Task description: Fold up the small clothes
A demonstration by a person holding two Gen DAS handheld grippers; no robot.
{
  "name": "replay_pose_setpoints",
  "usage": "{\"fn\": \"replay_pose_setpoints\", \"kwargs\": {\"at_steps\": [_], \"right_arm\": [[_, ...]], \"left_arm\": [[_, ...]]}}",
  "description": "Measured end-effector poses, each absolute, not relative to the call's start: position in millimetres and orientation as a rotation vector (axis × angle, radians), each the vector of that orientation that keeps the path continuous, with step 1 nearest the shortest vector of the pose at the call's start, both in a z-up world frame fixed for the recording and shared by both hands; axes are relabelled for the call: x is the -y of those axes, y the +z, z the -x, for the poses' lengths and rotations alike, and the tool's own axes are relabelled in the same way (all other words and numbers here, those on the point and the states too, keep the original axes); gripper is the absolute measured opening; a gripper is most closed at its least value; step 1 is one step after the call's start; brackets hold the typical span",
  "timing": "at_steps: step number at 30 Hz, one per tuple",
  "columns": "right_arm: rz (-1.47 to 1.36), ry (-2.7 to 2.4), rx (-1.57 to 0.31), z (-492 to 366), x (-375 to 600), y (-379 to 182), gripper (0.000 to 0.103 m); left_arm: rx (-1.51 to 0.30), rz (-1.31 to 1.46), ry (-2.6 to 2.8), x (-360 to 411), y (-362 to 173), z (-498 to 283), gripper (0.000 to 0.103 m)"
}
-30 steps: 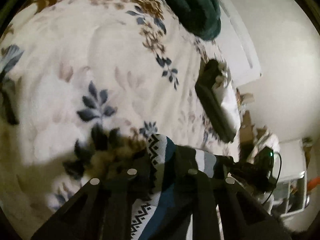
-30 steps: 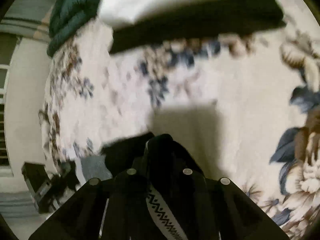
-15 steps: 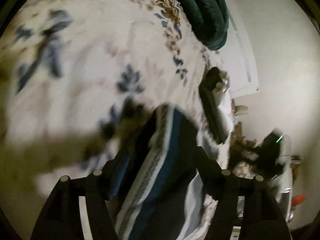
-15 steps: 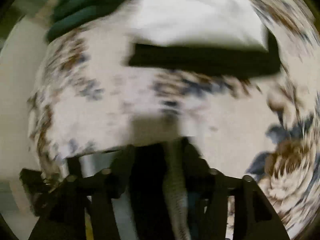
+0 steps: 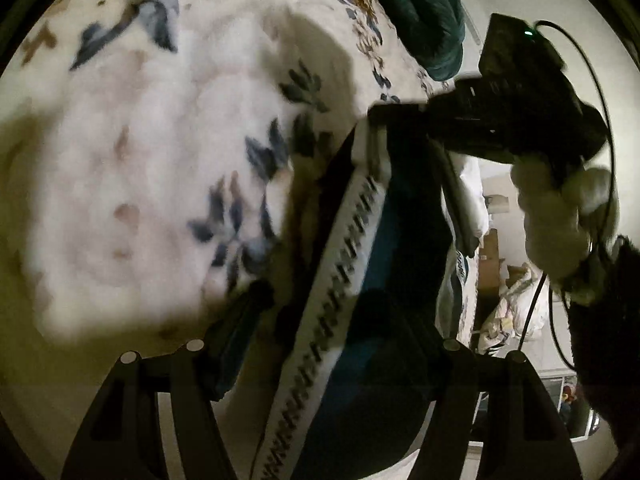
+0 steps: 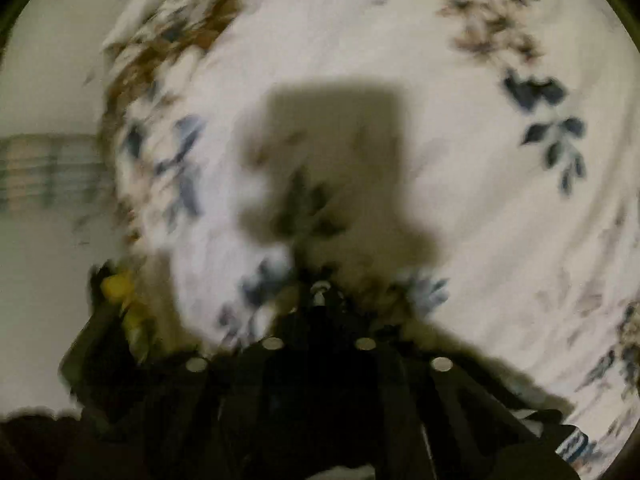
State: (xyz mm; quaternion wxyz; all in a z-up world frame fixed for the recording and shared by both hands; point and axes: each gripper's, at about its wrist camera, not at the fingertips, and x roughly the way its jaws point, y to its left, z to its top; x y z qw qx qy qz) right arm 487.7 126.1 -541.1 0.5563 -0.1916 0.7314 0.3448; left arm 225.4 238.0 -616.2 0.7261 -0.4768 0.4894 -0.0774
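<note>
Left gripper (image 5: 320,320): jaws spread wide, patterned garment (image 5: 360,280) draped between them; contact with either finger not resolvable. Garment dark blue and teal with a white zigzag-trimmed band, stretched up and away from the left wrist camera over the floral bedspread (image 5: 160,160). Far end of garment clamped in the right gripper (image 5: 396,116), seen here from outside, gripped by a hand (image 5: 560,216). Dark green blanket (image 5: 420,12) bunched at the bed's far edge.

Right wrist view heavily blurred: right gripper (image 6: 319,312) jaws close together, dark fabric between. Corner of patterned garment (image 6: 576,444) at lower right. Square shadow (image 6: 332,152) cast on bedspread (image 6: 440,80) ahead
</note>
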Motion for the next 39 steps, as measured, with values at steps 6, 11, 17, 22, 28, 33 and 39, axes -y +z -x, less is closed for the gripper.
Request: {"fn": "replay_pose_setpoints", "kwargs": {"at_steps": [6,11,17,22,28,33,39], "right_arm": [[0.239,0.611,-1.787,-521,-98,-553,0.005],[0.116,0.636,-1.808,-520,-70,-520,0.037],[-0.109,0.498,-1.68,-501,62,-437,0.068],[-0.247,0.282,-1.714,-442,195,-431,0.069],[-0.304,0.107,-1.664,-402,271,-479,0.069],[-0.373,0.155,-1.546,-417,276,-500,0.069],[-0.555,0.267,-1.543,-462,255,-533,0.082]], "left_arm": [[-1.095,1.093,-0.195,-234,-619,-221,0.064],[-1.098,1.057,-0.211,-240,-599,-218,0.064],[-1.102,0.903,-0.115,-250,-566,-203,0.065],[-1.239,0.632,0.119,-248,-586,-183,0.065],[-1.289,0.504,0.227,-241,-626,-188,0.083],[-1.281,0.455,0.318,-227,-637,-200,0.103],[-1.307,0.483,0.35,-226,-637,-210,0.103]]}}
